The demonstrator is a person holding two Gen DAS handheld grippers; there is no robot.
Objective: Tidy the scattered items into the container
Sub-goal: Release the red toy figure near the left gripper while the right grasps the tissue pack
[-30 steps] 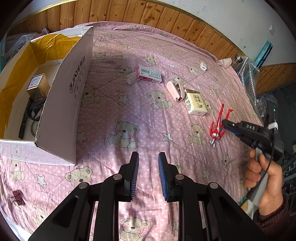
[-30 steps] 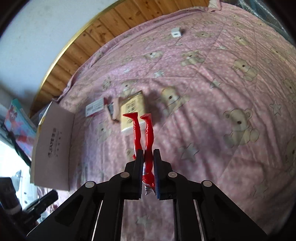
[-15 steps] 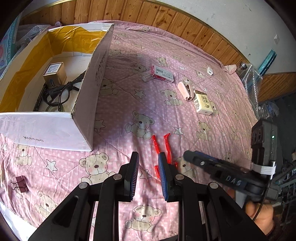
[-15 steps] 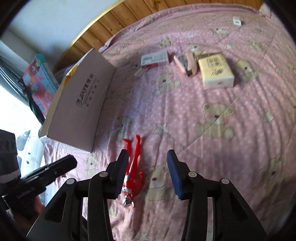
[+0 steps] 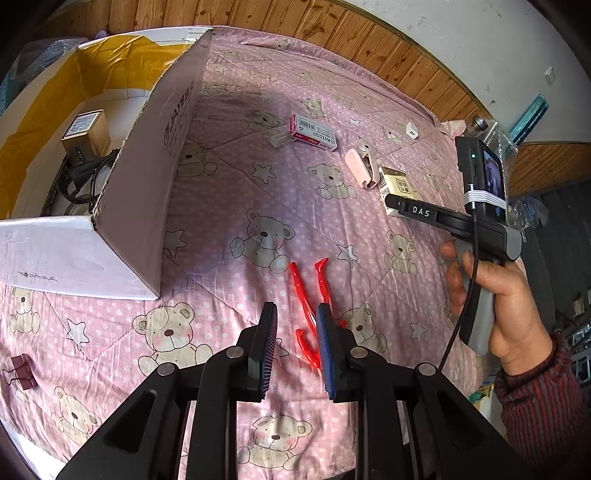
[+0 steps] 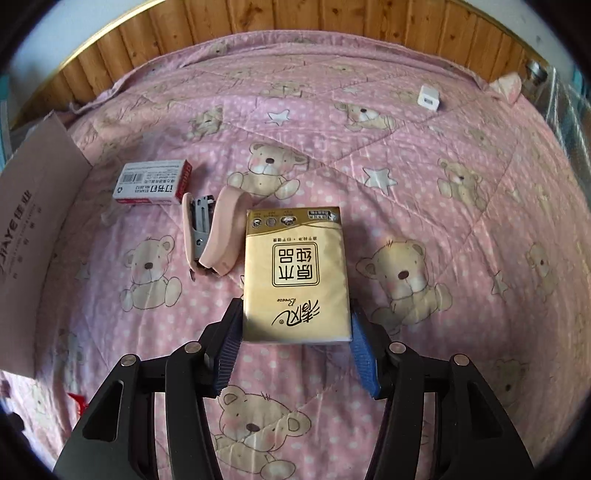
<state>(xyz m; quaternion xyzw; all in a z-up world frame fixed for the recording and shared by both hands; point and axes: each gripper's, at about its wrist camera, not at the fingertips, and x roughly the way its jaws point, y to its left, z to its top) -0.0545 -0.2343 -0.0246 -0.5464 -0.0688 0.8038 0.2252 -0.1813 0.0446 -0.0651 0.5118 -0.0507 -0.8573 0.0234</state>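
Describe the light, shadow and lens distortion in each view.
Left wrist view: a broad soft shadow darkens the quilt beside the cardboard box; strong fisheye bends the wooden wall. Right wrist view: a shadow crosses the near end of the tissue pack, sunlit patches beside it; dark vignette at the corners.

One cardboard box (image 5: 155, 192); one red figure (image 5: 308, 295); one staple box (image 6: 153, 181); one pink stapler (image 6: 212, 230); one tissue pack (image 6: 295, 273); one white charger (image 6: 428, 98); one binder clip (image 5: 20, 371).

Wood-panelled wall (image 6: 295, 22), pink bear-print quilt (image 6: 424, 155)
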